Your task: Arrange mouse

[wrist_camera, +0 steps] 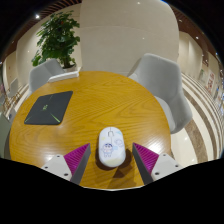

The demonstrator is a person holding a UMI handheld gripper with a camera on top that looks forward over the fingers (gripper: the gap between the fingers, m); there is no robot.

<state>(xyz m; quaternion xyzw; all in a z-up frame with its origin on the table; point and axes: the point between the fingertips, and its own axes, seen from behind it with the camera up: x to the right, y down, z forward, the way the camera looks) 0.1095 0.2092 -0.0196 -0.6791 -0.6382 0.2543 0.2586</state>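
The gripper (112, 158) hangs low over the near edge of the round, honey-coloured wooden worktop (100, 100), its jaws spread wide. The two fingers show their magenta pads (78, 156) at either side, angled inward. Between them, a touch ahead of the tips, lies the small white computer mouse with grey markings (110, 146), resting on the wood on its own. There is a clear gap of bare wood at each side of it, so neither pad is touching it.

Off to the left of the gripper and further out on the worktop sits a flat, dark grey rectangular laptop or tablet, closed (48, 107), well apart from the mouse.

Beyond the worktop, ahead and to the right of the gripper, a pale grey moulded shell chair (160, 78) is pulled close to the rim. A second pale chair (50, 72) stands at the far left side. Behind that one rises a leafy green potted plant (58, 35), against a light, curved wall (120, 35).
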